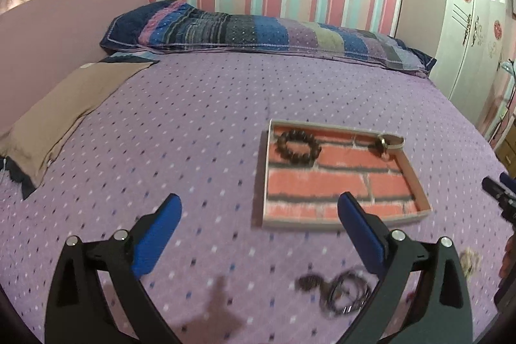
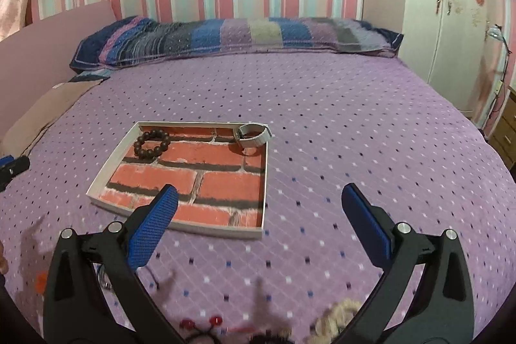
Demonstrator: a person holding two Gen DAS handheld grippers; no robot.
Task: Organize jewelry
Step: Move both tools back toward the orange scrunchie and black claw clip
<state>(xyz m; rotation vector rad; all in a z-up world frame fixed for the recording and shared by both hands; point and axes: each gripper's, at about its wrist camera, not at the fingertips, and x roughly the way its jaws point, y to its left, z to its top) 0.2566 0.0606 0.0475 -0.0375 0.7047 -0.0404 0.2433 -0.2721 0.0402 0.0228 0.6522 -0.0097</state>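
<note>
A shallow box tray [image 1: 416, 179] [image 2: 109, 166] with a brick-print floor lies on the purple bed. A dark bead bracelet [image 1: 299, 147] [image 2: 152, 144] lies in its far left corner and a pale watch band [image 1: 388, 144] [image 2: 253, 134] in its far right corner. My left gripper [image 1: 259, 207] is open and empty, left of the tray's near edge. Dark tangled jewelry [image 1: 342, 292] lies below it. My right gripper [image 2: 259, 199] is open and empty over the tray's near right corner. A red-bead hair piece [image 2: 200, 323] and a pale scrunchie [image 2: 335, 316] lie near the bottom edge.
A striped long pillow [image 1: 258, 37] [image 2: 232, 36] lies at the head of the bed, a tan pillow [image 1: 64, 112] at the left. A white wardrobe [image 2: 451, 5] stands at the right. The right gripper's tip [image 1: 498, 189] shows at the left wrist view's right edge.
</note>
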